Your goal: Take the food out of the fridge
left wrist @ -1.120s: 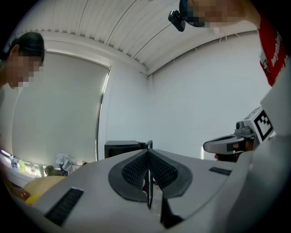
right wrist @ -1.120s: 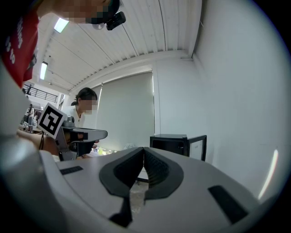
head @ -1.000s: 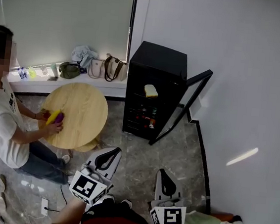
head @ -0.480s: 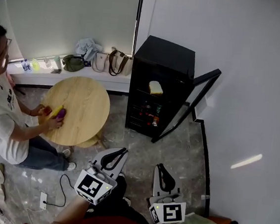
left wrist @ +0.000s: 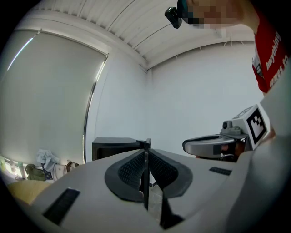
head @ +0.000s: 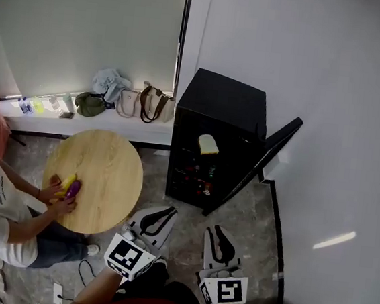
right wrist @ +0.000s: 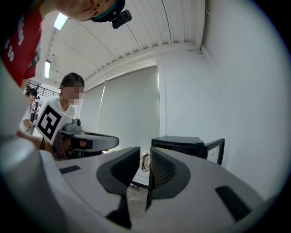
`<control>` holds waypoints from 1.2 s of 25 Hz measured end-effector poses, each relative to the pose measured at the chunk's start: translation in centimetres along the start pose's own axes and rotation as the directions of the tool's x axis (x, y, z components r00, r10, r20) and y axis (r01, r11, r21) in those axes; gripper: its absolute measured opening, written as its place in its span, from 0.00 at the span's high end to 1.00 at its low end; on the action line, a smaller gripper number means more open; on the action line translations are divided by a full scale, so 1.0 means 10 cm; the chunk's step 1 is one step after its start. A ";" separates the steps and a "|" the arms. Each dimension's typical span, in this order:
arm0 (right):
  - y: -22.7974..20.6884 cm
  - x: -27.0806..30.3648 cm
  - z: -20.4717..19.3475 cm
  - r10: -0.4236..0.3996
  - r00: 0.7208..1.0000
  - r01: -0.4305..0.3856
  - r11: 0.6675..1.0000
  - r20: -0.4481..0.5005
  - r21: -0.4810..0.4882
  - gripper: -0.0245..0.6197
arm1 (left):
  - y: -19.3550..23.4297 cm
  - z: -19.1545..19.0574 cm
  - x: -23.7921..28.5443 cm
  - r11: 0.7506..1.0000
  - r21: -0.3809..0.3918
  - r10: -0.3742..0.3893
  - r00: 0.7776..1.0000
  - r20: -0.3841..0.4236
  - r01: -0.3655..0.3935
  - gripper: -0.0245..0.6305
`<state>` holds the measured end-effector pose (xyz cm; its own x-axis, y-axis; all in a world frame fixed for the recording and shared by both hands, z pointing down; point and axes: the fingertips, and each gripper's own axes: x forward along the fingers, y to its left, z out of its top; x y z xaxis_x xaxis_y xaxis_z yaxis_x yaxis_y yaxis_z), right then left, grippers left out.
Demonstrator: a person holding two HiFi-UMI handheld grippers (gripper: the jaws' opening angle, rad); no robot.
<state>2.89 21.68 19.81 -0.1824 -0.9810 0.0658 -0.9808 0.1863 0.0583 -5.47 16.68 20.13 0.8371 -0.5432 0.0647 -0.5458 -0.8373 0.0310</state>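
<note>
A black mini fridge stands against the white wall with its door swung open to the right. A slice of bread lies on its top shelf, and small bottles or jars sit lower down. My left gripper is held level short of the fridge, jaws shut and empty. My right gripper points level at the fridge. Its jaws are opening, with a narrow gap and nothing between them.
A round wooden table stands left of the fridge. A seated person reaches onto it and holds a yellow and purple thing. Several bags lie on a low white ledge behind. The floor is grey marble.
Both grippers have moved forward toward the fridge, which now sits lower in the head view. The right jaws have parted slightly. The seated person has slid toward the frame's left edge.
</note>
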 end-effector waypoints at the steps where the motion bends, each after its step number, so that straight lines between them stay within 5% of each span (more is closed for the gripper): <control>1: -0.02 0.11 0.02 -0.003 1.000 0.003 1.000 0.003 -0.004 0.88 | 0.08 0.01 0.07 1.000 0.005 -0.010 1.000 0.001 0.010 0.94; 12: -0.49 0.88 -0.09 -0.020 0.998 0.020 1.000 -0.062 -0.009 0.88 | 0.54 -0.15 0.93 0.998 -0.022 -0.062 0.997 -0.046 0.061 0.94; 21: -1.20 1.58 -0.32 0.085 0.988 -0.085 0.996 -0.131 0.003 0.82 | 0.83 -0.18 1.98 1.000 -0.028 -0.008 0.998 -0.057 0.006 0.94; 30: -1.38 2.17 -0.69 0.166 0.965 -0.165 0.986 -0.203 0.022 0.81 | 1.19 -0.68 2.39 0.992 -0.109 0.046 0.988 -0.145 -0.062 0.94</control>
<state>12.96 -1.83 27.35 -0.3248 -0.9047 0.2757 -0.9385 0.3445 0.0248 7.82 -5.85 28.86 0.7967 -0.5669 0.2096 -0.5978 -0.7901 0.1352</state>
